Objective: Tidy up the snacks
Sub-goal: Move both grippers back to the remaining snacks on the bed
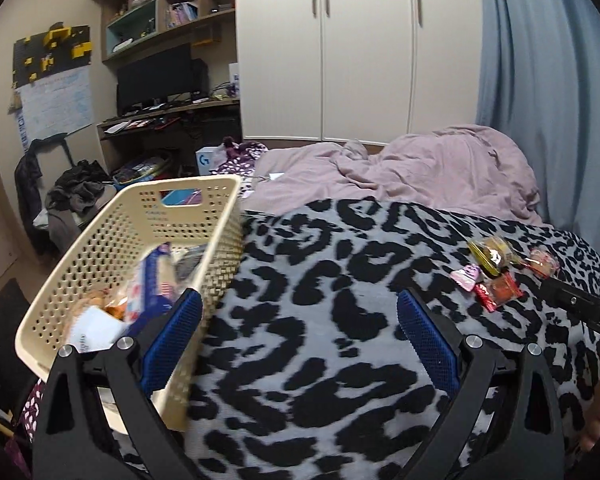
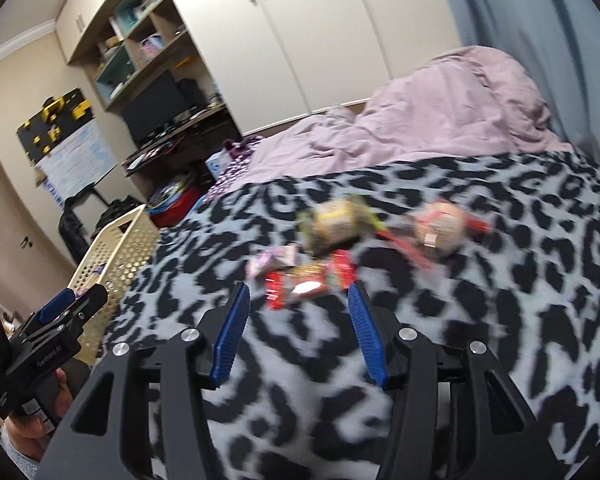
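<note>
At the bed's left edge stands a cream perforated basket with blurred snack packets inside, a blue-and-white one among them. The left claw gapes wide and empty, its left finger against the basket's wall. Toward the bed's right side, on the leopard-print blanket, lie a pink candy, a red packet, a yellow-wrapped snack and a pink-wrapped snack. The right claw is open and empty, just short of the red packet.
</note>
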The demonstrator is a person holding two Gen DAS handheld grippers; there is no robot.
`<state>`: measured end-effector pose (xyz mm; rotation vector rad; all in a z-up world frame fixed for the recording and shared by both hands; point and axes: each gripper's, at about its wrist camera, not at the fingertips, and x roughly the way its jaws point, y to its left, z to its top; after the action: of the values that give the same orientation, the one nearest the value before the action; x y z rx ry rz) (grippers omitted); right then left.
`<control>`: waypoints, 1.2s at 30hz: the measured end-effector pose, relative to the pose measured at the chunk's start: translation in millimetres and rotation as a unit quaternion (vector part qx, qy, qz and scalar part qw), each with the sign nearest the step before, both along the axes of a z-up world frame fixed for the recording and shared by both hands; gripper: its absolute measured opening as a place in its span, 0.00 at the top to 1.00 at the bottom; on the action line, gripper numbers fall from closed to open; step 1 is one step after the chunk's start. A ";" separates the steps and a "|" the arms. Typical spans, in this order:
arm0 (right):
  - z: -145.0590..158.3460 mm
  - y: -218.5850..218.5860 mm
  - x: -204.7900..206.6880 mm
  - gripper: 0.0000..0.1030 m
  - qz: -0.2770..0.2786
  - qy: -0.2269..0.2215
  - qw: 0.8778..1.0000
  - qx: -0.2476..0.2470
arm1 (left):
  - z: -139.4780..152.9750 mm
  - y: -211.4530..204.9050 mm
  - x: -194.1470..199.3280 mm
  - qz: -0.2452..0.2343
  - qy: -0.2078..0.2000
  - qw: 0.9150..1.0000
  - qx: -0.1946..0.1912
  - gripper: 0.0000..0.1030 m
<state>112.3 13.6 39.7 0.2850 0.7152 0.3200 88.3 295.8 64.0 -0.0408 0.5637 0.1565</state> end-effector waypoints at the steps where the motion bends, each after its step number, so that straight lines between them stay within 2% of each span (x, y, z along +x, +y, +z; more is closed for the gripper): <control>1: -1.5 -5.9 -0.8 0.50 -0.005 0.001 1.000 -0.001 | -1.3 -6.3 2.9 -0.008 0.002 1.000 0.002 0.04; 7: -3.9 -34.1 5.1 0.50 -0.040 0.005 0.999 -0.011 | -3.5 -31.4 23.4 -0.044 0.016 0.999 0.004 0.04; 14: -14.9 -68.4 10.9 0.50 -0.074 0.016 0.997 -0.029 | -10.4 -46.9 47.5 -0.058 0.027 0.998 0.002 0.04; 17: -19.3 -85.7 11.0 0.50 -0.086 0.021 0.996 -0.015 | -19.7 -50.9 54.6 -0.063 0.039 0.997 0.001 0.04; 21: -17.7 -104.1 5.6 0.49 -0.105 0.004 0.994 -0.019 | -29.3 -49.4 58.9 -0.064 0.058 0.996 -0.006 0.04; 24: -19.6 -118.3 2.9 0.49 -0.113 0.006 0.994 -0.008 | -30.1 -43.5 58.5 -0.056 0.056 0.997 -0.019 0.04; 28: -21.4 -132.3 -4.4 0.44 -0.125 0.007 0.992 -0.005 | -32.5 -38.8 58.6 -0.050 0.060 0.996 -0.031 0.04; 36: -22.4 -133.7 -16.2 0.42 -0.120 0.010 0.993 -0.011 | -34.8 -28.3 56.6 -0.044 0.068 0.996 -0.049 0.04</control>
<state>96.2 -120.1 17.3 0.3495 0.6962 0.0807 144.9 267.5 29.2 -0.1014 0.7076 0.0463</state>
